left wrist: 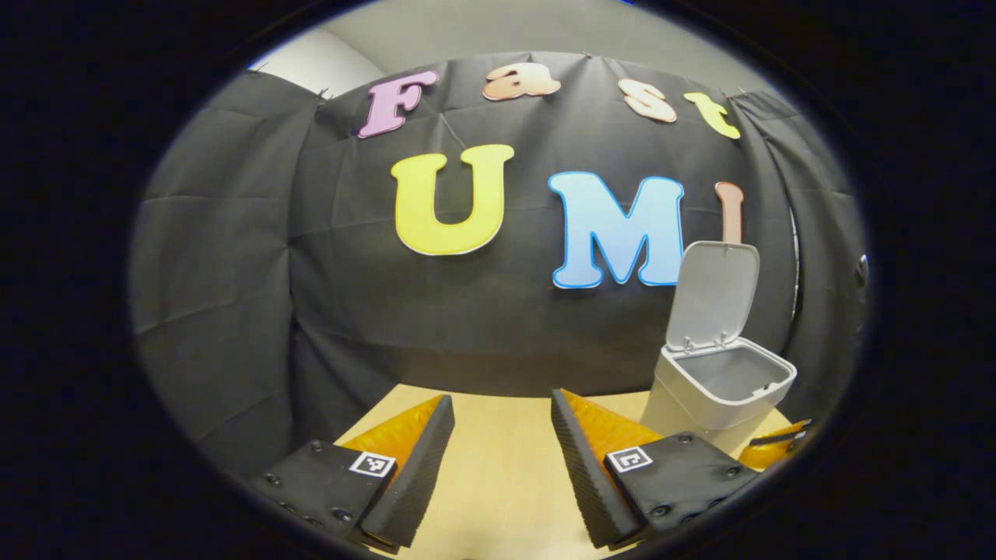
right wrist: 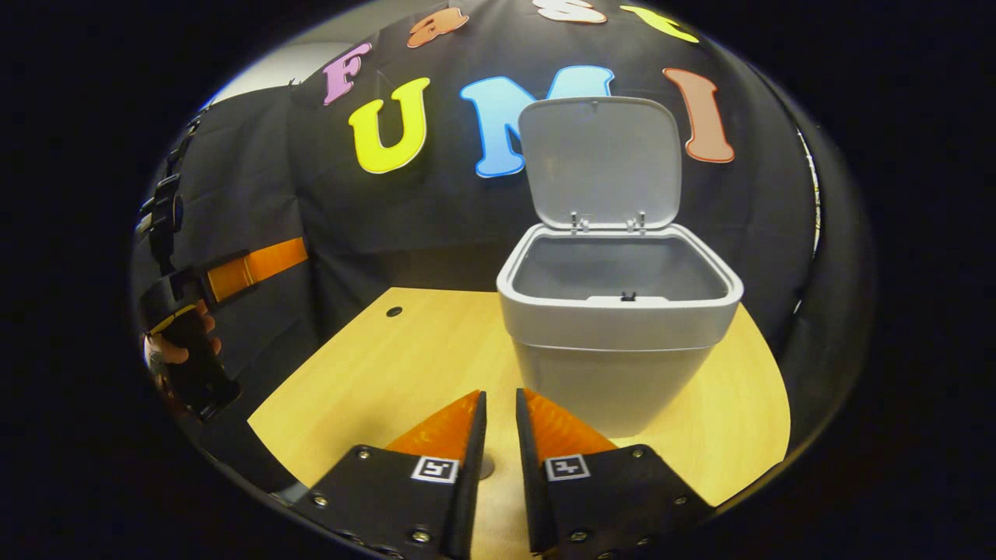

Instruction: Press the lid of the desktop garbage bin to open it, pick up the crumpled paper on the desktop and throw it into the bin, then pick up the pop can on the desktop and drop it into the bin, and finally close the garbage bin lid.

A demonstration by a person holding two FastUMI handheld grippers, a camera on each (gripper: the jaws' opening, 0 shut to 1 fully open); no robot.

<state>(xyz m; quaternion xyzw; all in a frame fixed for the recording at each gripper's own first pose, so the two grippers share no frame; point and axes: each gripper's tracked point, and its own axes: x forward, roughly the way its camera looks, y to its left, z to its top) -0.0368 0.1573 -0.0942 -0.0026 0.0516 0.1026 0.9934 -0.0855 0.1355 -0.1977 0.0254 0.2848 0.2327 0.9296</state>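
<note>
You worked over a smooth, pale wood-look worktop [right wrist: 405,350] with a soft sheen. The bin [right wrist: 615,327] and its lid [right wrist: 599,159] looked matt grey plastic; the wall [left wrist: 233,257] was creased black cloth.

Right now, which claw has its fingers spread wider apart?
The left claw: a broad stretch of table shows between its fingers. The right claw, facing the open bin, leaves a narrow slit.

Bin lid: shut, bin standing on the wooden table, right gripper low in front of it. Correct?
Not quite. The lid is open, hinged upright behind the bin, as the right gripper view shows. The rest holds: the bin stands on the wooden table with the right gripper low in front of it.
</note>
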